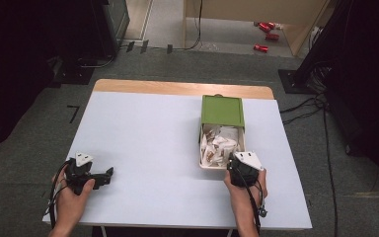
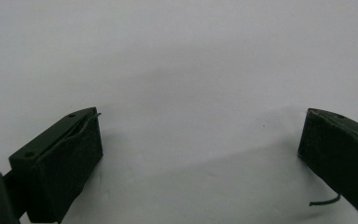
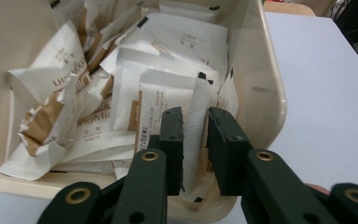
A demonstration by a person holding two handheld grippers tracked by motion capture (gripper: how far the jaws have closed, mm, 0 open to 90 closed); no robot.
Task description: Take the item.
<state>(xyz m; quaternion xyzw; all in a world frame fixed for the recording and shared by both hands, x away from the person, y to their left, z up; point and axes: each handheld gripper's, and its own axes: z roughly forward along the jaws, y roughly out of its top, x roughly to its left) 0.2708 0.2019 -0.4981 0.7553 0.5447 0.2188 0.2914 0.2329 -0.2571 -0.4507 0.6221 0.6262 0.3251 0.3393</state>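
At four o'clock on the white table (image 1: 143, 148), as the high view shows it, the right gripper (image 1: 233, 160) dips into the near end of a cream plastic box (image 1: 201, 148). A green lid (image 1: 222, 110) is slid back over the box's far half, toward twelve o'clock, leaving the near half uncovered and heaped with white sachets (image 1: 220, 143) printed in brown.

From the right gripper view, the right gripper (image 3: 196, 135) has its two black jaws drawn close together around one sachet (image 3: 193, 126). This sachet stands on edge between the pads, its crimped seam rising toward twelve o'clock. The left pad lies against it; a thin gap may remain at the right pad, so a firm pinch cannot be confirmed. It sits at the box's five o'clock corner, just inside the rim, with the other sachets piled toward ten o'clock.

Over at eight o'clock on the table, the left gripper (image 1: 109, 173) rests in the person's left hand (image 1: 74, 195). In its own view, the left gripper (image 2: 200, 135) has jaws spread wide over bare tabletop, nothing between them.
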